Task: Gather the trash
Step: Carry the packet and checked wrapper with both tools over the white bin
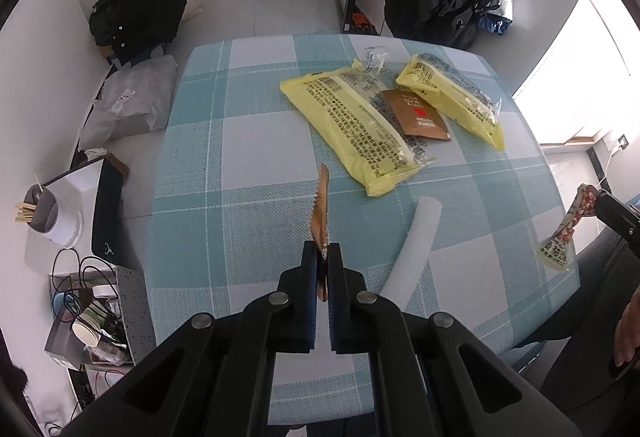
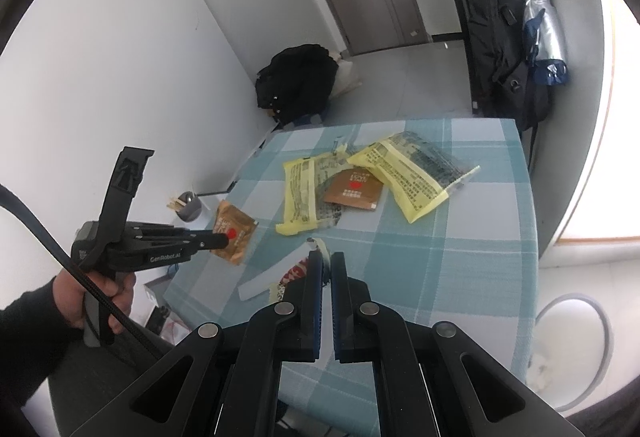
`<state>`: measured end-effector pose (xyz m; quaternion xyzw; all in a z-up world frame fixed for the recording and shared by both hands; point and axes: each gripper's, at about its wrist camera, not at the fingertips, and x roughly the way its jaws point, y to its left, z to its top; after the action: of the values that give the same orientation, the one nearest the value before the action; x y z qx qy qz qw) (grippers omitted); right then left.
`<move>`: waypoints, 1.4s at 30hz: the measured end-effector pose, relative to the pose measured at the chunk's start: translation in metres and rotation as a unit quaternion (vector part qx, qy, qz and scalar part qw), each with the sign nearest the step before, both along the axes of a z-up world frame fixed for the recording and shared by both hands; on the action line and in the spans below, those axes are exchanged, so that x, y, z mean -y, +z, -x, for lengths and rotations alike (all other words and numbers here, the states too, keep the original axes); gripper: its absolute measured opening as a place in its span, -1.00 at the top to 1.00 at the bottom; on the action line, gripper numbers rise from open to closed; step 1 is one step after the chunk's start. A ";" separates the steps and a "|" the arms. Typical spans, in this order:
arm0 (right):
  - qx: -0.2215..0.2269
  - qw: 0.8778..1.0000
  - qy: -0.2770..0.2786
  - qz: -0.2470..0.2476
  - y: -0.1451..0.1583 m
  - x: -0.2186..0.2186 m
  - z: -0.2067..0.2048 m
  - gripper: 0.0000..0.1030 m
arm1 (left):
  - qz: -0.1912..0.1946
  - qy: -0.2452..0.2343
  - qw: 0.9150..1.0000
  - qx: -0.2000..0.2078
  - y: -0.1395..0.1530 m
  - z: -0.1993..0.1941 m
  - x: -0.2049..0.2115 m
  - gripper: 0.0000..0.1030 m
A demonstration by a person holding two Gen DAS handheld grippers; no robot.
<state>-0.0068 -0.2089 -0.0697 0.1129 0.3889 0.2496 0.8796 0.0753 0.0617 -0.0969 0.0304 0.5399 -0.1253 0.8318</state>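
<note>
Trash wrappers lie across my checked tablecloth (image 1: 248, 141), and I count them as I look. Two yellow wrappers sit in the upper right of the left wrist view: the larger yellow wrapper (image 1: 356, 125) toward the middle, the smaller yellow wrapper (image 1: 456, 97) further right. One flat brown sachet (image 1: 418, 113) lies between them, overlapping both. One white tube-like strip (image 1: 412, 245) lies at lower centre right, just beside the larger wrapper's end. One small clear plastic scrap (image 1: 374, 55) rests at the top edge of the pile.

My left gripper (image 1: 323, 257) is clamped on a second brown sachet (image 1: 322, 201), seen edge-on rising from its tips; the right wrist view shows that sachet off the cloth at centre left. My right gripper (image 2: 325, 261) is closed tight on one red-patterned wrapper (image 1: 564, 233), which hangs at the far right edge of the left wrist view.

That makes two brown sachets, two yellow wrappers, one patterned wrapper, one strip, one scrap.
</note>
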 end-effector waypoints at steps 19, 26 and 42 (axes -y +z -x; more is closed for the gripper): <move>0.056 0.997 -0.039 -0.026 0.064 0.048 0.000 0.94 | 0.057 -0.030 0.991 0.119 0.105 0.018 0.050 0.99; 0.093 0.991 -0.089 -0.024 0.102 0.103 0.000 0.94 | 0.090 -0.098 0.980 0.150 0.139 0.012 0.117 0.99; 0.077 0.961 -0.267 -0.009 0.101 0.277 0.018 0.94 | 0.133 -0.245 0.956 0.094 0.111 -0.022 0.284 0.99</move>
<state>-0.0249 -0.4854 0.0312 0.2014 0.2734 0.0173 0.9404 0.0973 -0.2220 0.0145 0.0623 0.4136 -0.3923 0.8193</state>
